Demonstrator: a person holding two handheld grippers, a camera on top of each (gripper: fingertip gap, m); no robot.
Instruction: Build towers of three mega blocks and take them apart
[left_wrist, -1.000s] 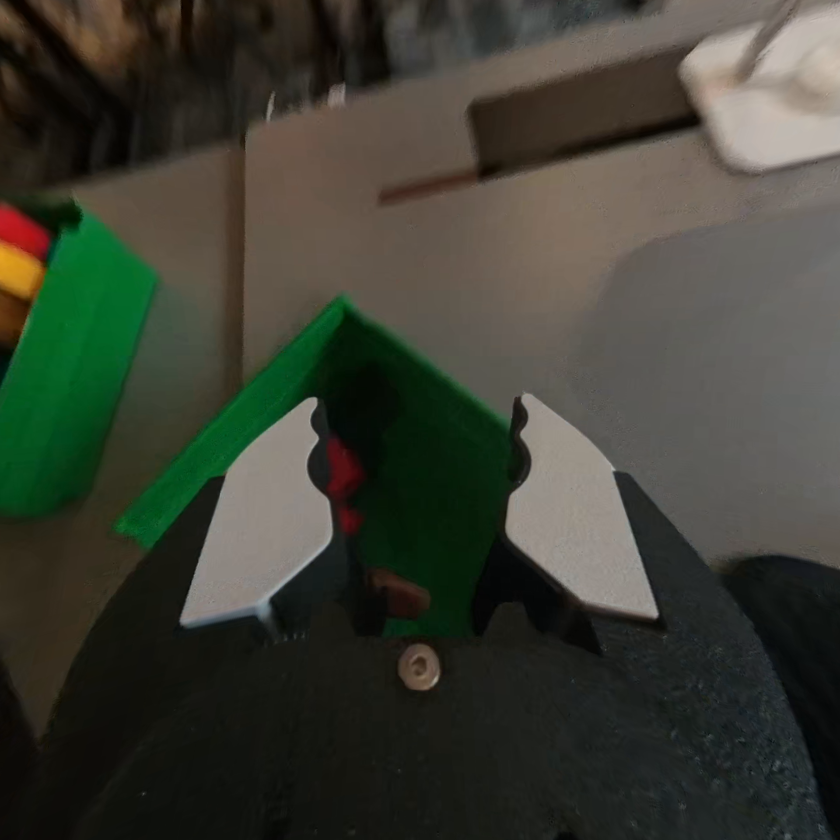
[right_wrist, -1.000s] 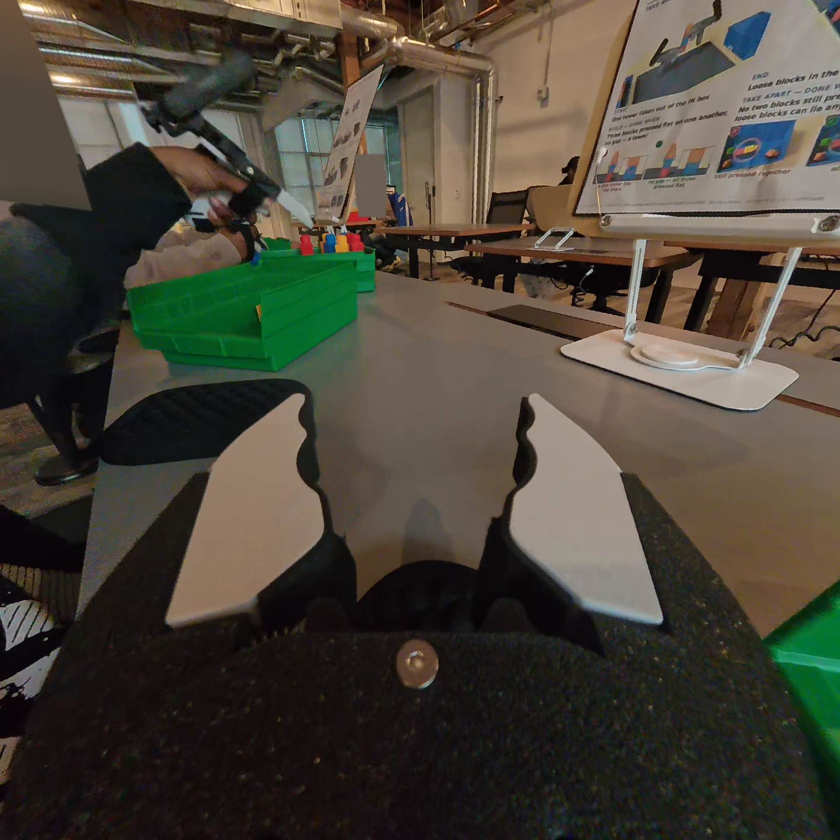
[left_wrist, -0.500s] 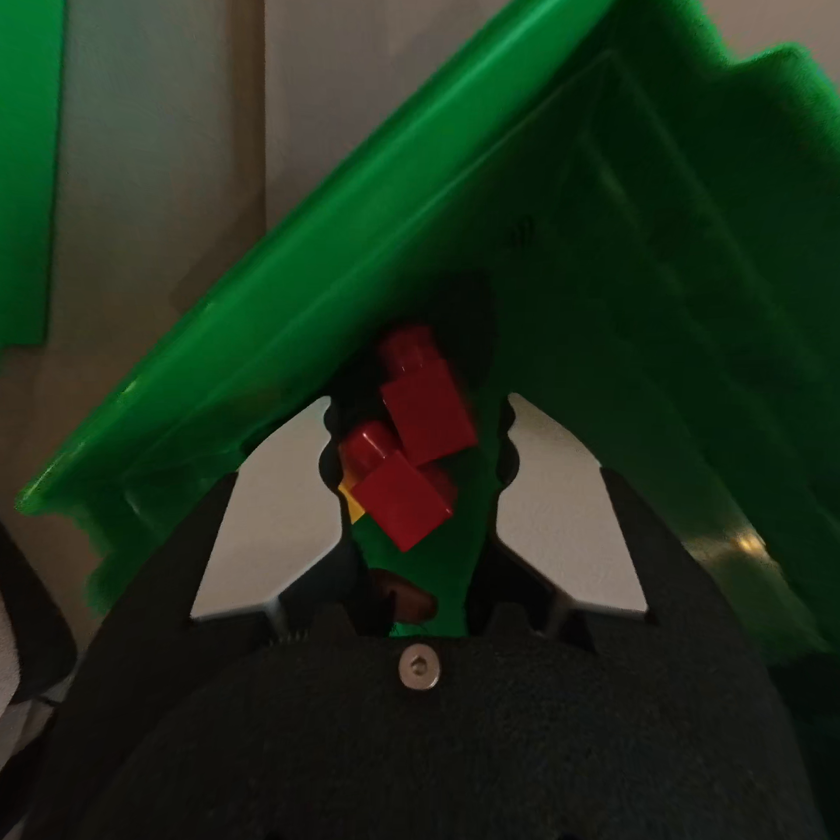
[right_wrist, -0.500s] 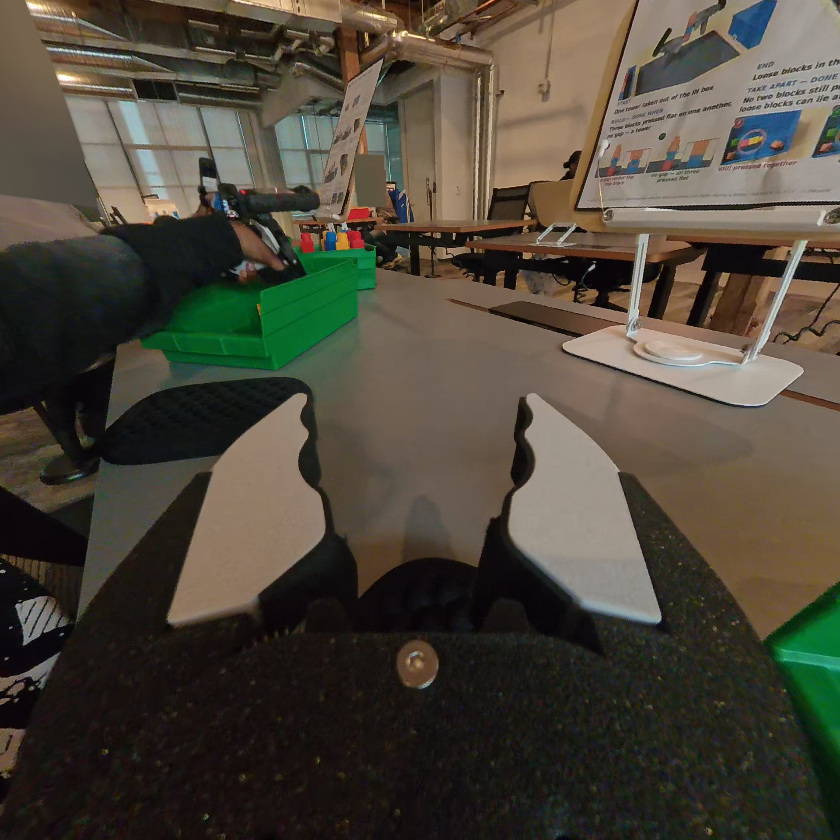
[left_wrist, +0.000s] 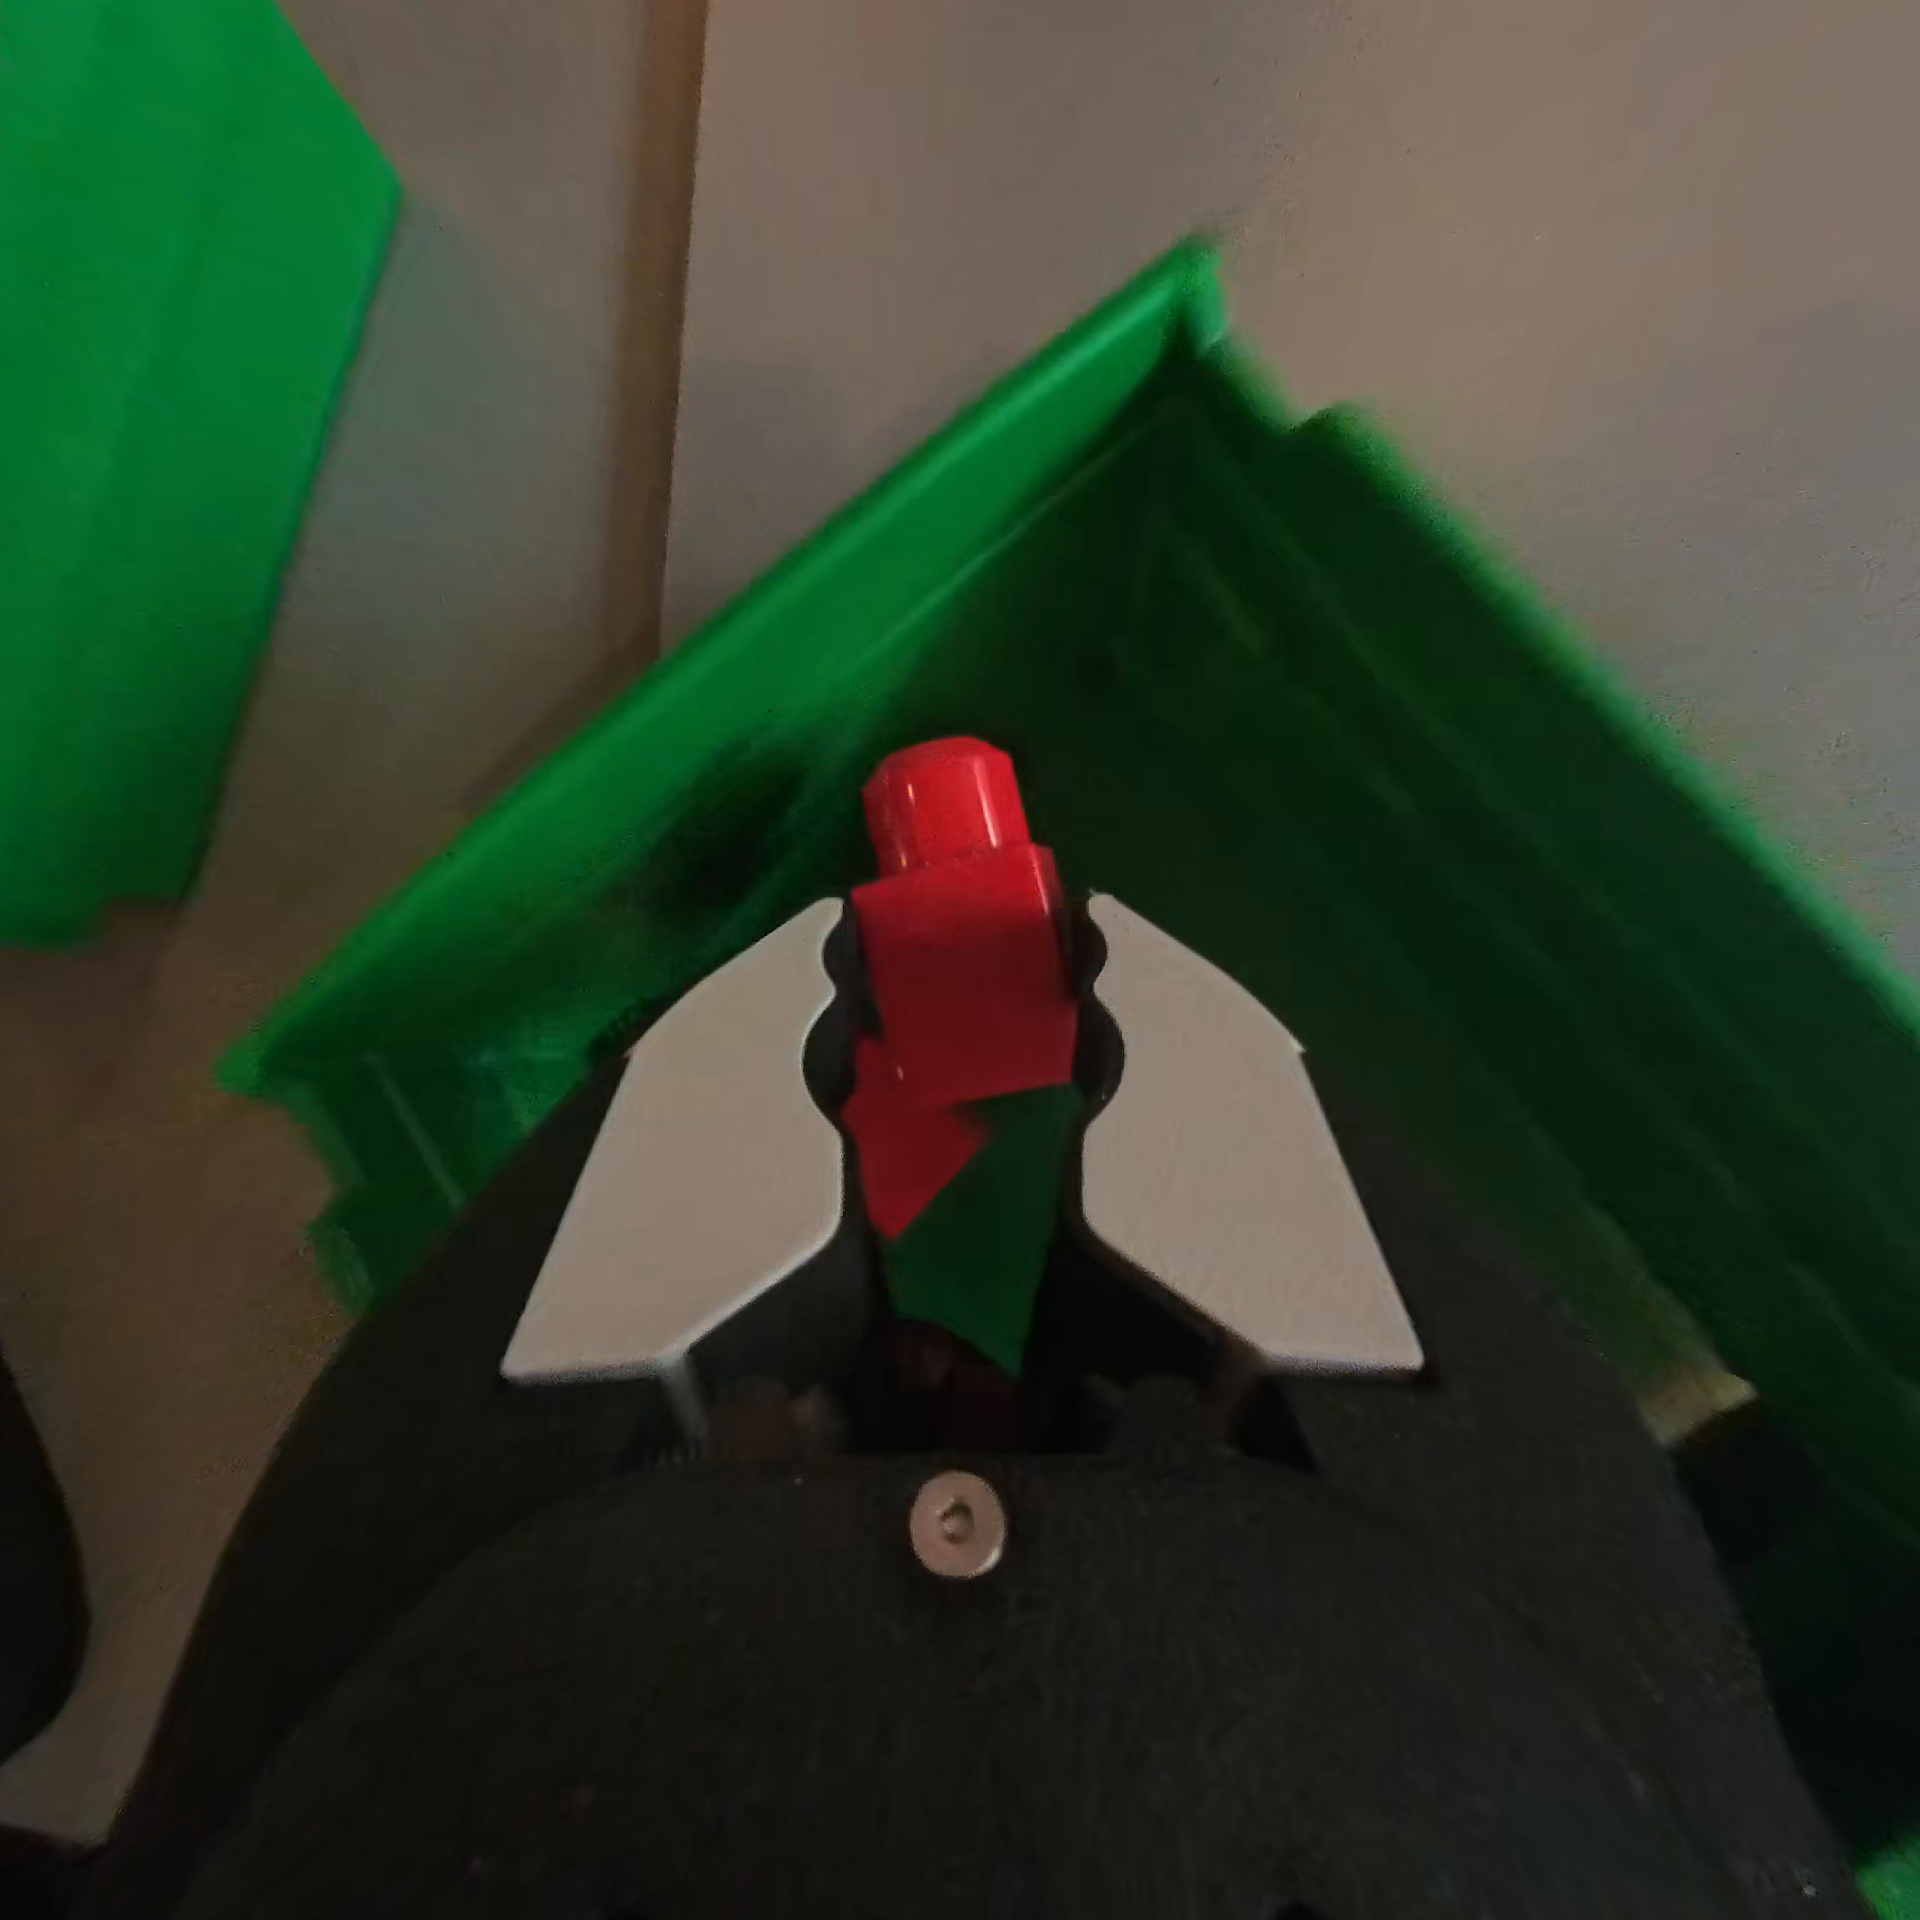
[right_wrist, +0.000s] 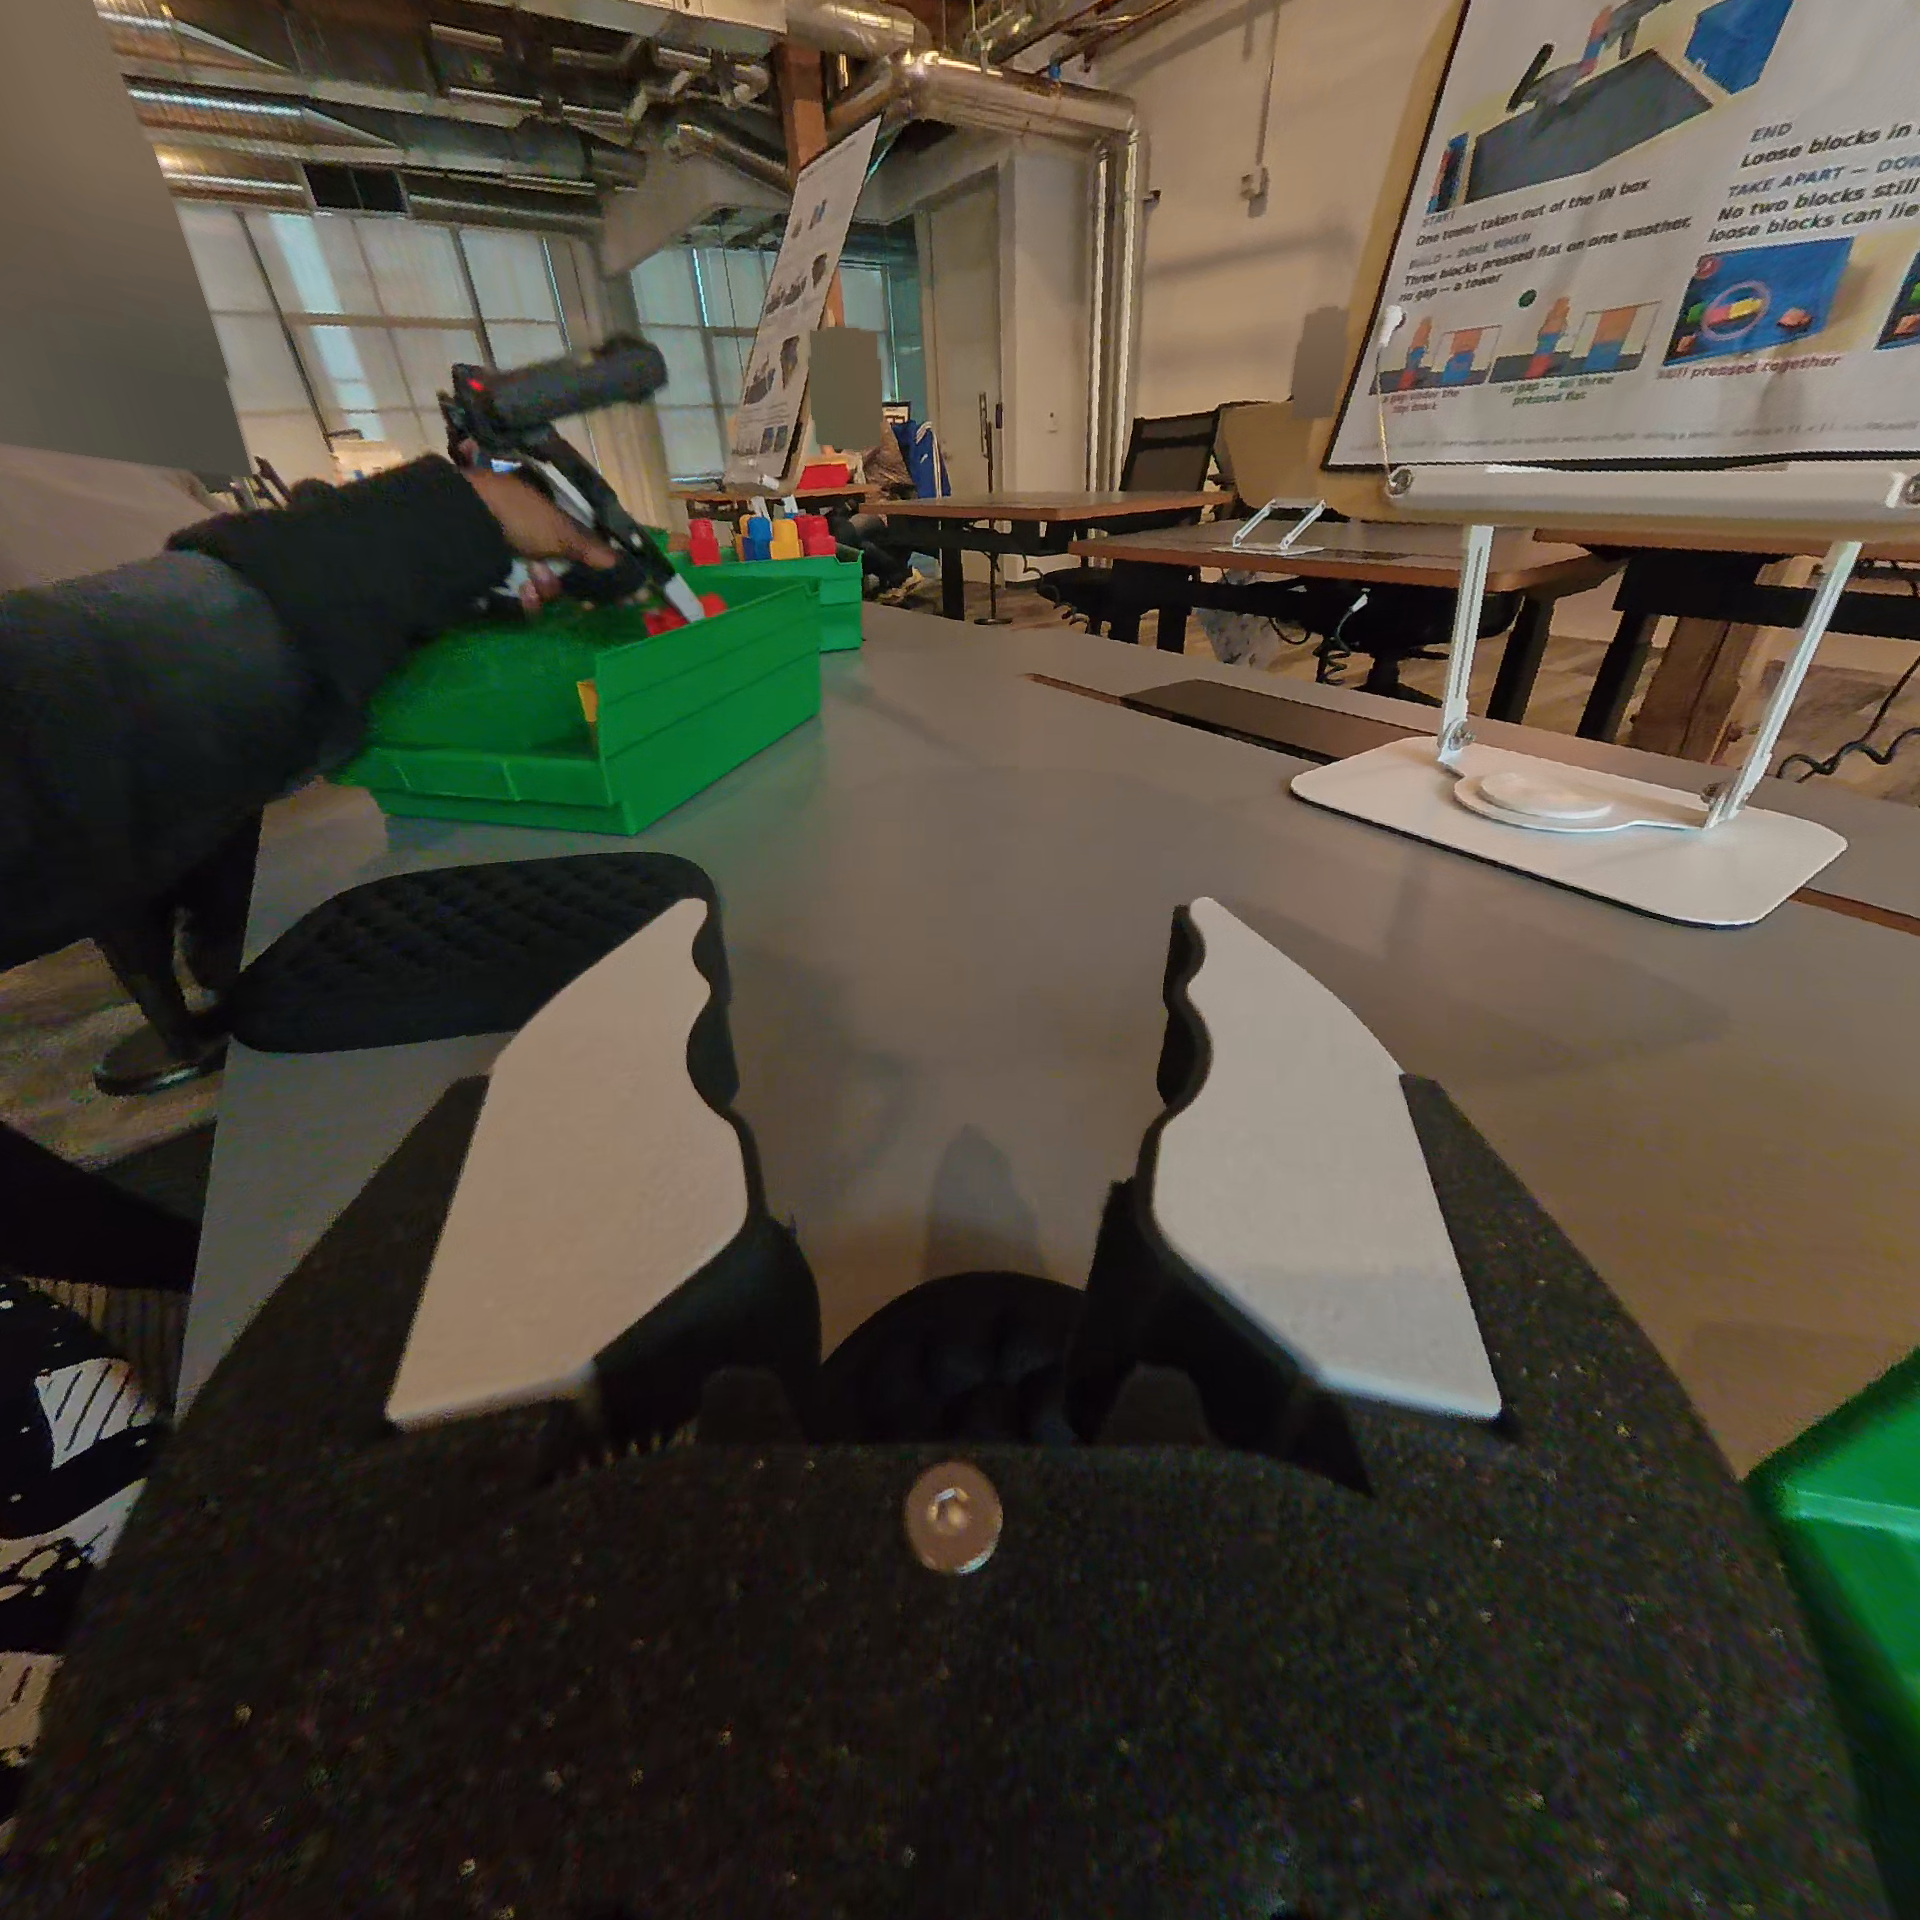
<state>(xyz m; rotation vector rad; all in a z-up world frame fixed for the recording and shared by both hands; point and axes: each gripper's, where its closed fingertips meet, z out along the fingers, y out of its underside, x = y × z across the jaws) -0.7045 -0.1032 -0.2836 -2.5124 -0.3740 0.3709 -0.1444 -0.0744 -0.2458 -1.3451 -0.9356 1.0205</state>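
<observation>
In the left wrist view my left gripper (left_wrist: 963, 914) is shut on a red mega block (left_wrist: 961, 987), stud pointing away, above the inside of a green bin (left_wrist: 727, 665). More red (left_wrist: 899, 1143) shows just under the block; I cannot tell if it is joined. In the right wrist view my right gripper (right_wrist: 940, 997) is open and empty, low over the grey table (right_wrist: 1039, 831). Far left there, the left gripper (right_wrist: 665, 603) reaches into the green bin (right_wrist: 675, 748) at red blocks (right_wrist: 675, 620).
A second green bin (right_wrist: 831, 592) behind holds several coloured blocks (right_wrist: 769, 535); it also shows in the left wrist view (left_wrist: 156, 416). A black mat (right_wrist: 468, 945) lies front left. A white sign stand (right_wrist: 1558, 821) stands right. A green bin corner (right_wrist: 1860, 1538) is at bottom right. There is about 55 centimeters between the tips of the two grippers.
My left gripper went down into the green bin, closed on a red block and drew back a little with it. My right gripper has stayed open and still.
</observation>
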